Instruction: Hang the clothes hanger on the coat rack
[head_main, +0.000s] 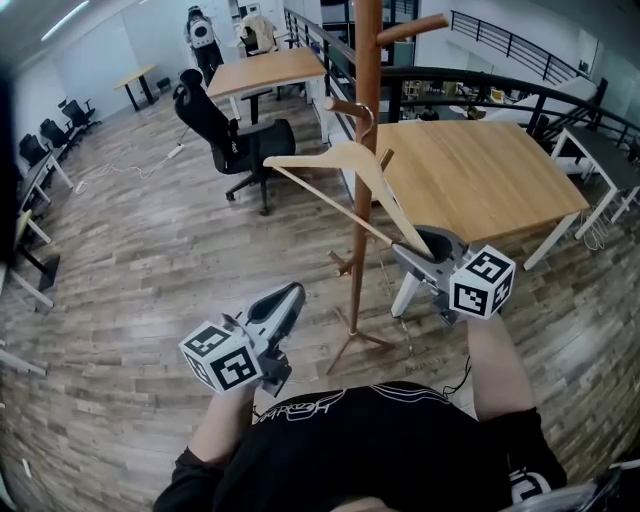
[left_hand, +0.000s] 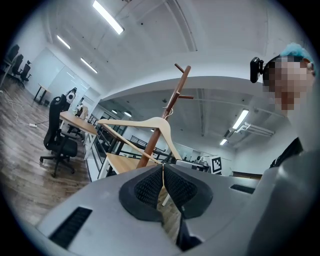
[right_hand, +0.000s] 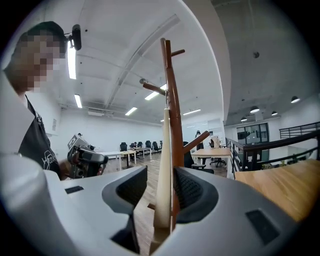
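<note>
A pale wooden clothes hanger hangs by its metal hook on a short peg of the brown wooden coat rack. Its right arm slants down into my right gripper. In the right gripper view that arm stands between the jaws with a gap at the left pad, so the right gripper is open around it, with the rack pole just behind. My left gripper is lower left, apart from the hanger, and the left gripper has its pads together on nothing. Beyond it are the hanger and the rack.
The rack's legs spread on the wooden floor in front of me. A large wooden table stands right of the rack, a black office chair and another table to the left. A dark railing runs behind. A person stands far back.
</note>
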